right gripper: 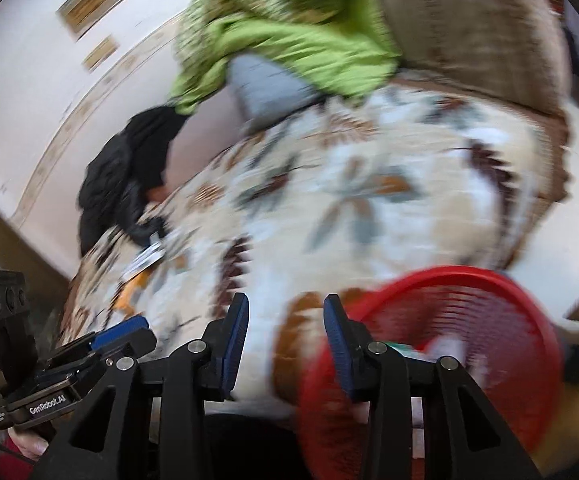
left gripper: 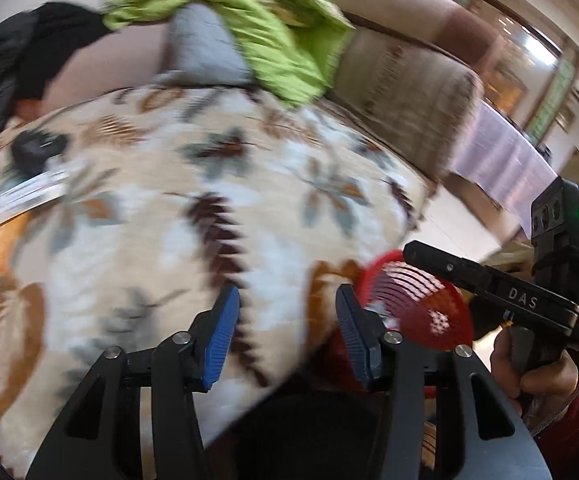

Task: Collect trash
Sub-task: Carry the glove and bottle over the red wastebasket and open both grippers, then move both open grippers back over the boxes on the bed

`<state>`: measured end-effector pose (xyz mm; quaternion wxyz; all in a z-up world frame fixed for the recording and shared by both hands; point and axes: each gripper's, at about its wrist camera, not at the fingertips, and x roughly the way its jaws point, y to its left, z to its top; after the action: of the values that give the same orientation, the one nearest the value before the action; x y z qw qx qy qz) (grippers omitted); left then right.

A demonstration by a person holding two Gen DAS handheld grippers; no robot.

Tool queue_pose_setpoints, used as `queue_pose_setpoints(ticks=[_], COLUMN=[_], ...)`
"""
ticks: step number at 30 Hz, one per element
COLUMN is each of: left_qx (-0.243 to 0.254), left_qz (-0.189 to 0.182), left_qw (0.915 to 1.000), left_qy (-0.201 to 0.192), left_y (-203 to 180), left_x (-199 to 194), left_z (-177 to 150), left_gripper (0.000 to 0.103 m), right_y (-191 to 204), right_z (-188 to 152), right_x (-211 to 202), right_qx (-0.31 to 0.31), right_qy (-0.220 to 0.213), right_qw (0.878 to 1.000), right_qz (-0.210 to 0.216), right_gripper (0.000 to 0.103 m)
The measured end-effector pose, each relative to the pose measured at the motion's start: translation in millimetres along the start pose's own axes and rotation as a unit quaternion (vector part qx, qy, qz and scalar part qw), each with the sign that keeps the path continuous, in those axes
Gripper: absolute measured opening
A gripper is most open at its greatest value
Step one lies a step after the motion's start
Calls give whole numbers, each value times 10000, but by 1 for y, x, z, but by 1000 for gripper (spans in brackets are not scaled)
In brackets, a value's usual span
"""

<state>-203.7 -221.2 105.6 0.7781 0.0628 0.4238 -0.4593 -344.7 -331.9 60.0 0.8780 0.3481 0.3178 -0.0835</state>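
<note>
A red mesh basket (right gripper: 469,344) stands at the near right edge of a sofa seat covered by a leaf-patterned blanket (right gripper: 329,184); something pale lies inside it. It also shows in the left wrist view (left gripper: 417,304). A white-and-orange wrapper (left gripper: 21,208) and a dark object (left gripper: 37,148) lie on the blanket at the far left, also seen in the right wrist view (right gripper: 145,264). My left gripper (left gripper: 287,316) is open and empty above the blanket. My right gripper (right gripper: 285,324) is open and empty beside the basket. Both views are blurred.
A green cloth (left gripper: 249,20) and a grey cushion (left gripper: 205,48) lie at the back of the sofa. A black garment (left gripper: 13,60) hangs at the left. The sofa arm (left gripper: 405,80) is on the right, with a covered table (left gripper: 497,156) beyond.
</note>
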Motion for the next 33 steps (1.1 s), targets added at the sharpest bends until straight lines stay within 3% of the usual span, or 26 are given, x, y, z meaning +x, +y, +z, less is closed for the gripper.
queue_pose_setpoints(ticks=[5, 12, 15, 21, 24, 26, 33], left_qx=[-531, -1340, -1561, -1582, -1547, -1582, -1511], left_qz=[707, 1979, 2117, 2278, 2516, 2457, 2519], left_qw=[9958, 9706, 9647, 9602, 9553, 9563, 9559], left_qy=[-236, -294, -101, 335, 162, 88, -71], left_y=[76, 196, 233, 260, 266, 271, 266], left_x=[-28, -45, -35, 18, 29, 34, 18], left_z=[-6, -9, -8, 8, 16, 20, 1], left_gripper=[59, 65, 67, 67, 67, 55, 51], right_y=[57, 103, 110, 119, 130, 140, 181], right_z=[-1, -6, -3, 14, 29, 39, 67], right_x=[45, 84, 98, 126, 148, 166, 251], right_qx=[-474, -950, -989, -1005, -1065, -1126, -1264], right_qy=[344, 695, 803, 950, 986, 1011, 1180], right_qw=[9975, 9906, 9889, 9869, 9852, 9837, 9777], right_qz=[398, 704, 758, 834, 917, 969, 1189], right_gripper=[47, 50, 51, 51, 51, 51, 51])
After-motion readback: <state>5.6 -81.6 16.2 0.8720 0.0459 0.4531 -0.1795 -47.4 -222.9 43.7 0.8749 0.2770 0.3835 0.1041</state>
